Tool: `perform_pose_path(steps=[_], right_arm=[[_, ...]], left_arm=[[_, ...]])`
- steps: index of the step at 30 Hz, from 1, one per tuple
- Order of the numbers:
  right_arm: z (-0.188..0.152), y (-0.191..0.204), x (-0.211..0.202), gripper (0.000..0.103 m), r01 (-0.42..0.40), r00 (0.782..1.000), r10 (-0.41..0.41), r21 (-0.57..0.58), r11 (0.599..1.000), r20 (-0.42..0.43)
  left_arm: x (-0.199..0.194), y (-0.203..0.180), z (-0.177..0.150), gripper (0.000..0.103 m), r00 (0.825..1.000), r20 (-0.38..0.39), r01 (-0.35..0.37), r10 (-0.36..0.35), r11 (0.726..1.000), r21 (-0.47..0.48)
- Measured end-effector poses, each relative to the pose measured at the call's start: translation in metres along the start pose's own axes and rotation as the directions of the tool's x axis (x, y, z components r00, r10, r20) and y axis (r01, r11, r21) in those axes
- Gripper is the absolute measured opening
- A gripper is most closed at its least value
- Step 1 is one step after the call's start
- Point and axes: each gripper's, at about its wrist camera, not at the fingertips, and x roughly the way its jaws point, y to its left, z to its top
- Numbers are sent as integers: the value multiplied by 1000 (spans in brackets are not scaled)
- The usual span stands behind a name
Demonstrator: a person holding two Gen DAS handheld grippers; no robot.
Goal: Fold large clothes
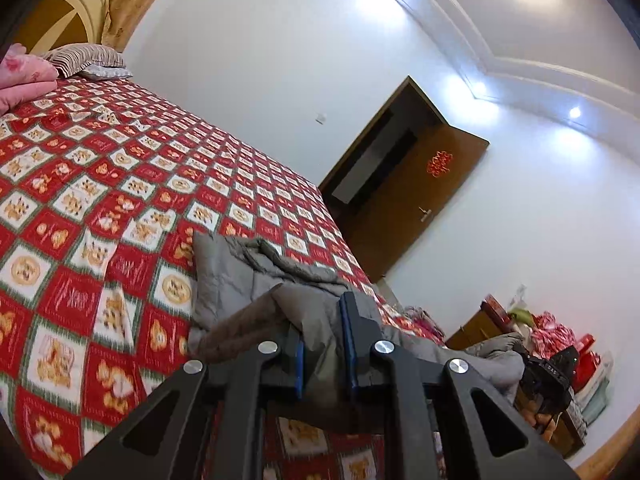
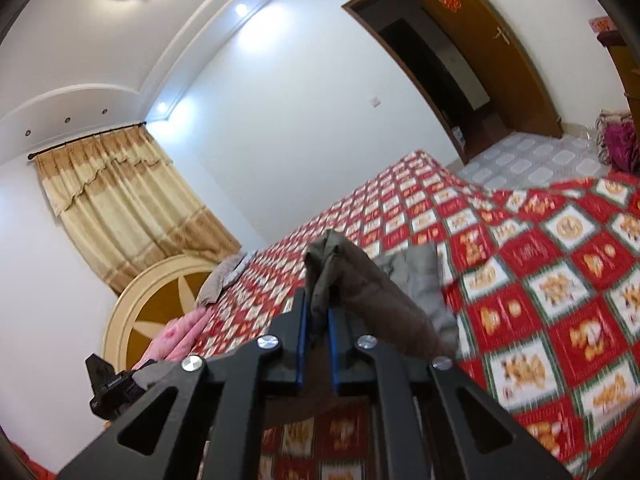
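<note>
Both the left gripper (image 1: pixel 324 340) and right gripper (image 2: pixel 316 320) have jaws clenched on the grey jacket (image 1: pixel 240 268). It hangs above the bed (image 1: pixel 100 184), near the bed's foot edge. Open quilt stretches beyond toward the pillows (image 1: pixel 86 60).

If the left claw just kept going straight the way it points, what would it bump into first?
The left claw is already shut on the grey garment, so it would push into that bunched fabric first, then probably the red patterned bedspread beyond; depth is hard to judge.

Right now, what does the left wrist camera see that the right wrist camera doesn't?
Only the left view: a striped pillow and a cluttered wooden cabinet. Only the right view: the curtain and tiled floor. Both: the red patterned bedspread, the open door, and a gripper shut on the grey jacket.
</note>
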Motion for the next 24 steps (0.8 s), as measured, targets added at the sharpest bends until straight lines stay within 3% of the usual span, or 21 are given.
perform_pose_path(steps=[7, 13, 24], right_arm=[[42, 7, 58, 12, 50, 998, -48, -43, 998, 30], [65, 5, 116, 12, 139, 990, -135, -91, 986, 51], [86, -39, 240, 11, 289, 957, -291, -81, 954, -12]], left_arm=[[50, 10, 48, 15, 997, -8, -72, 72, 997, -33], [109, 29, 79, 15, 989, -39, -144, 141, 986, -81], [217, 79, 108, 15, 955, -120, -288, 272, 945, -156]])
